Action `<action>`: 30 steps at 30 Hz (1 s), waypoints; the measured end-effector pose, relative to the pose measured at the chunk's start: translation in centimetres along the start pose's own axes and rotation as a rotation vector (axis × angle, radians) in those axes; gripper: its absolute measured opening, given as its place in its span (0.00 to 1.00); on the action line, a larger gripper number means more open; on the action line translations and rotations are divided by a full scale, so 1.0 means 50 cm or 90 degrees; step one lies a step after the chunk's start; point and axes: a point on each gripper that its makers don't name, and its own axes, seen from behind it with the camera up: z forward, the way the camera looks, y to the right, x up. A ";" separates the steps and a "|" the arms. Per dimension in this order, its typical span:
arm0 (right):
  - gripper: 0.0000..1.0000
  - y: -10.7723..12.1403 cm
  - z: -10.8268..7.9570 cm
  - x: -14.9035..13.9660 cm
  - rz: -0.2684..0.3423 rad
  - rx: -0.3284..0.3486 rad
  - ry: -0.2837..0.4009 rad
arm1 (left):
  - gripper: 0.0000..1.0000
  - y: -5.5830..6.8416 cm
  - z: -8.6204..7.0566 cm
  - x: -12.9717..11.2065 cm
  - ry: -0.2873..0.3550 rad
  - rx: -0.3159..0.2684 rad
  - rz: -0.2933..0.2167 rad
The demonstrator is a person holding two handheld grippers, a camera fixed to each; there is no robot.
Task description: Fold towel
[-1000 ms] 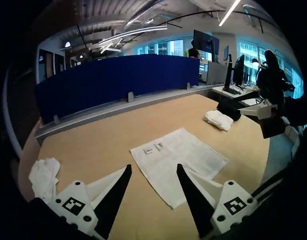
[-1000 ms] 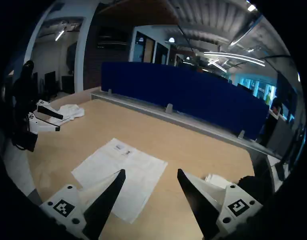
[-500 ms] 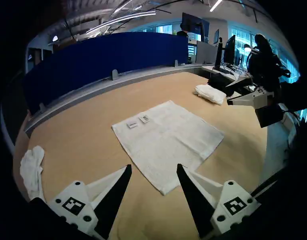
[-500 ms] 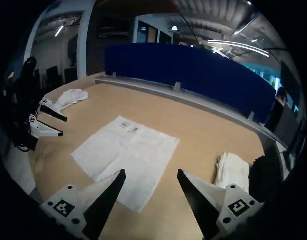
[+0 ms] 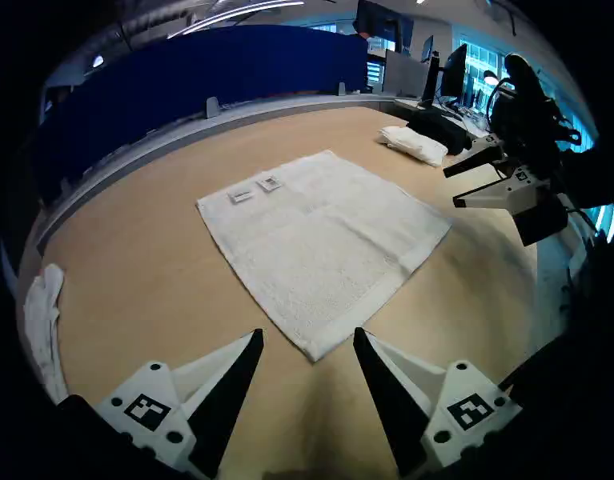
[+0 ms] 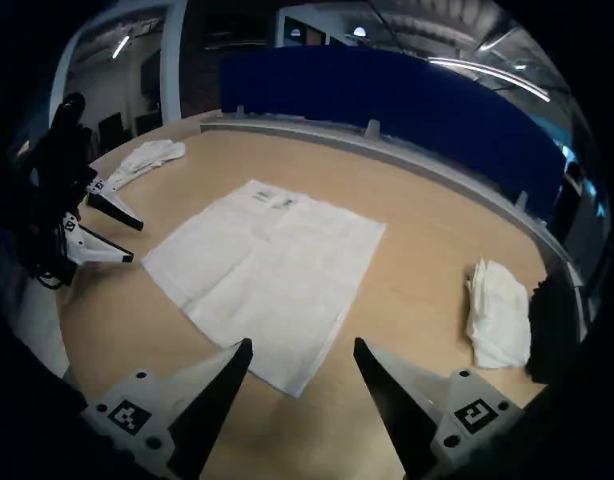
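Observation:
A white towel lies spread flat on the wooden table, with two small tags near its far edge. My left gripper hovers open just above the towel's near corner. In the right gripper view the same towel lies flat, and my right gripper stands open above another of its corners. The right gripper also appears at the right of the left gripper view, and the left gripper at the left of the right gripper view, beside the towel's edge.
A folded white towel rests at the table's right side, seen too as a folded towel far off. A crumpled white cloth lies at the left edge. A blue partition runs along the back. Monitors stand beyond.
Both grippers have tilted down and closed in on the towel; it now looms larger, with a corner right between each pair of fingers. The towel itself has not moved.

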 end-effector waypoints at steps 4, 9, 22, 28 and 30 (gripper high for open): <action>0.96 -0.006 0.015 -0.035 -0.002 0.006 -0.025 | 0.83 0.000 0.019 -0.016 -0.015 -0.003 -0.004; 0.87 -0.012 0.028 -0.066 0.008 0.014 -0.049 | 0.83 0.000 0.031 -0.031 -0.031 -0.004 -0.009; 0.68 -0.015 0.032 -0.109 0.016 0.021 -0.082 | 0.67 -0.007 0.037 -0.042 -0.046 0.012 0.003; 0.60 -0.018 0.035 -0.110 0.020 0.025 -0.080 | 0.61 -0.003 0.038 -0.042 -0.051 0.017 0.005; 0.57 -0.018 0.035 -0.110 0.021 0.024 -0.079 | 0.57 -0.001 0.039 -0.041 -0.052 0.017 0.005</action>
